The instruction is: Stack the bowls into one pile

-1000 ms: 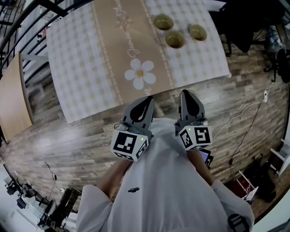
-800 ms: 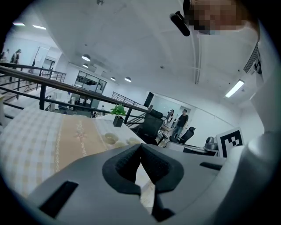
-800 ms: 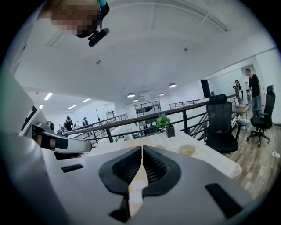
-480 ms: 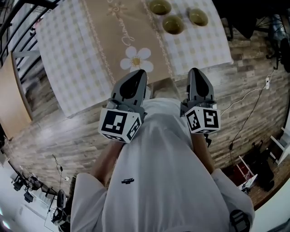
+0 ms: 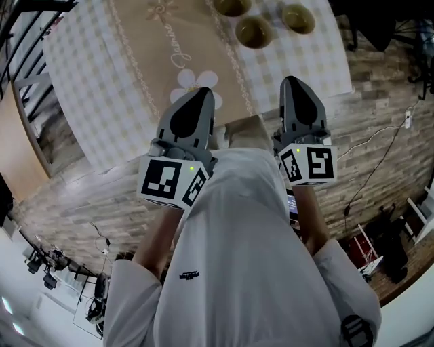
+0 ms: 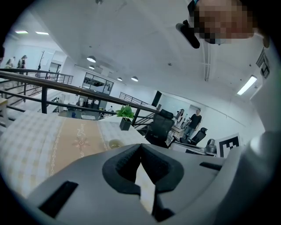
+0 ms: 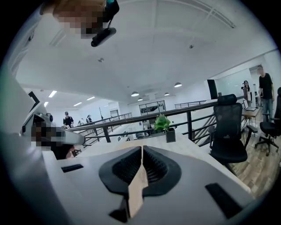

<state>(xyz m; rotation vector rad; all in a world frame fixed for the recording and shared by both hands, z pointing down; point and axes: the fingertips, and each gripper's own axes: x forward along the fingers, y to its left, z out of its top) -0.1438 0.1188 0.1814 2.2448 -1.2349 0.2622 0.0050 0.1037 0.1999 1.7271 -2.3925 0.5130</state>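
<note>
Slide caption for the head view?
Left gripper and right gripper, both shut, at the table edge; three bowls unstacked beyond.

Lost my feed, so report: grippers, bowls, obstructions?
Left gripper shut, empty; right gripper shut, empty. Three bowls separate on table, unstacked. Nothing between grippers and bowls.

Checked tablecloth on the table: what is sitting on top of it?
Three small olive-green bowls stand unstacked near its far right. The left gripper and right gripper cover its near edge; whatever lies there cannot be seen.

Open-plan office, black swivel chair [image 7: 227, 132], metal railing [image 6: 39, 81], ceiling lights [image 6: 91, 59]
</note>
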